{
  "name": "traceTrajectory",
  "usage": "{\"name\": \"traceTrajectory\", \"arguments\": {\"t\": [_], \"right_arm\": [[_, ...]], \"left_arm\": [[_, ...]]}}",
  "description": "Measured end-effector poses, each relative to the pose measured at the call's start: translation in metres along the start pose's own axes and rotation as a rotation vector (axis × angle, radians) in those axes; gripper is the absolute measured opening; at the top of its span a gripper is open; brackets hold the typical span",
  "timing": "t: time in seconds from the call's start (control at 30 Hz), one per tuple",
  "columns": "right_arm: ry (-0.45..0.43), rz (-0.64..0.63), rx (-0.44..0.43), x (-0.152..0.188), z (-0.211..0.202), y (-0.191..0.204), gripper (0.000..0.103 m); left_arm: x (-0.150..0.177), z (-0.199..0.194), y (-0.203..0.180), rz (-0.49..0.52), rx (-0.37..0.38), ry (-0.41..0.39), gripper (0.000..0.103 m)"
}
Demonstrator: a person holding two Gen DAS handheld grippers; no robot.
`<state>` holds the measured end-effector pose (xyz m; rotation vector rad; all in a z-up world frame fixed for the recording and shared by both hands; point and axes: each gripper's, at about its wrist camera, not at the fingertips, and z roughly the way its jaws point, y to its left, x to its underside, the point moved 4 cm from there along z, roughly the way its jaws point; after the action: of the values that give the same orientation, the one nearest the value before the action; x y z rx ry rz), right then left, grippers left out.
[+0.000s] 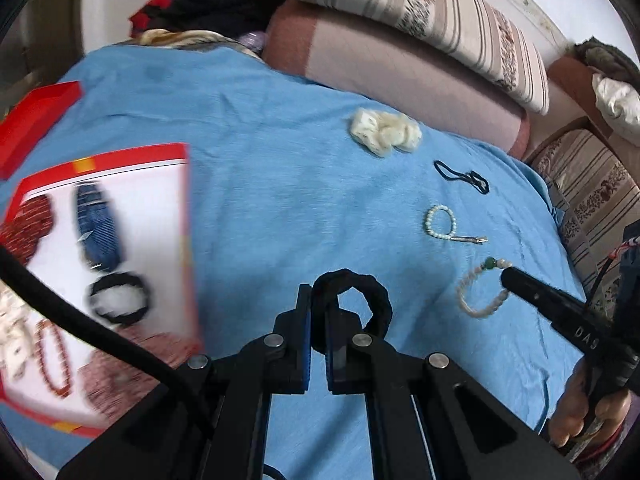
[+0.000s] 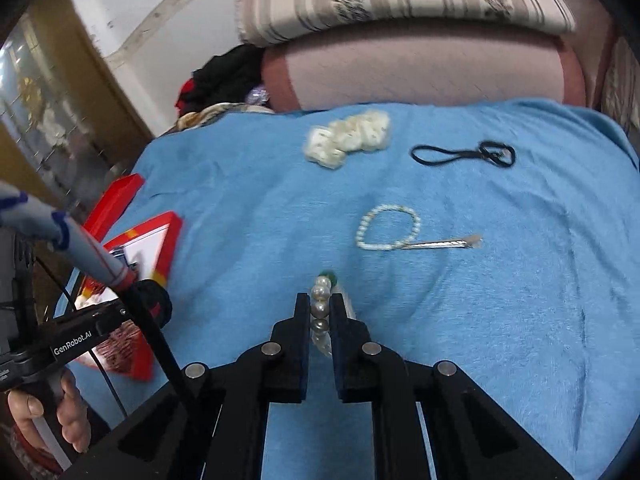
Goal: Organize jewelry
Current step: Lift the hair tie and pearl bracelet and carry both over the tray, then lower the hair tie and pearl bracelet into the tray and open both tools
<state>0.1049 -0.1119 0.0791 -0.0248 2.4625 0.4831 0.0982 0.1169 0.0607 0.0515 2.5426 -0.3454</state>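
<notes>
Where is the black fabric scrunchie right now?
In the left wrist view, the black fabric scrunchie is clamped in the left gripper, above the blue blanket, right of the red-rimmed tray.

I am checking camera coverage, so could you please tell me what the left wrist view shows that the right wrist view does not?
Only the left wrist view shows inside the red box: blue clip, black ring, red beads. It also shows the left tongs shut on a black scrunchie.

Only the right wrist view shows the right tongs shut on the pearl bracelet.

Both show the cream scrunchie, black hair tie and small bead bracelet on the blue cloth.
</notes>
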Motion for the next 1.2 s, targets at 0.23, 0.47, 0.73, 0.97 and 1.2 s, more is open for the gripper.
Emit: {"name": "traceTrajectory", "arguments": {"t": [0.23,0.47,0.73,0.97,1.2], "right_arm": [[-0.001,-0.110,-0.068,-0.006,-0.006,0.071,0.010],[0.038,-0.232,-0.154,-0.013,0.017,0.162,0.010],[0.077,-0.357,-0.201,-0.024,0.068,0.254,0.010],[0.078,-0.404,-0.231,-0.059,0.107,0.313,0.010],[0.177,-0.359,-0.269,-0.064,0.172,0.350,0.010]], "left_arm": [[0.004,-0.045,0.080,-0.072,-0.118,-0.044,0.004],[0.000,-0.056,0.175,-0.194,-0.218,-0.040,0.004],[-0.006,-0.035,0.231,-0.250,-0.261,-0.020,0.005],[-0.015,-0.016,0.255,-0.277,-0.273,-0.009,0.004],[-0.012,-0.006,0.265,-0.306,-0.282,0.002,0.005]]}}
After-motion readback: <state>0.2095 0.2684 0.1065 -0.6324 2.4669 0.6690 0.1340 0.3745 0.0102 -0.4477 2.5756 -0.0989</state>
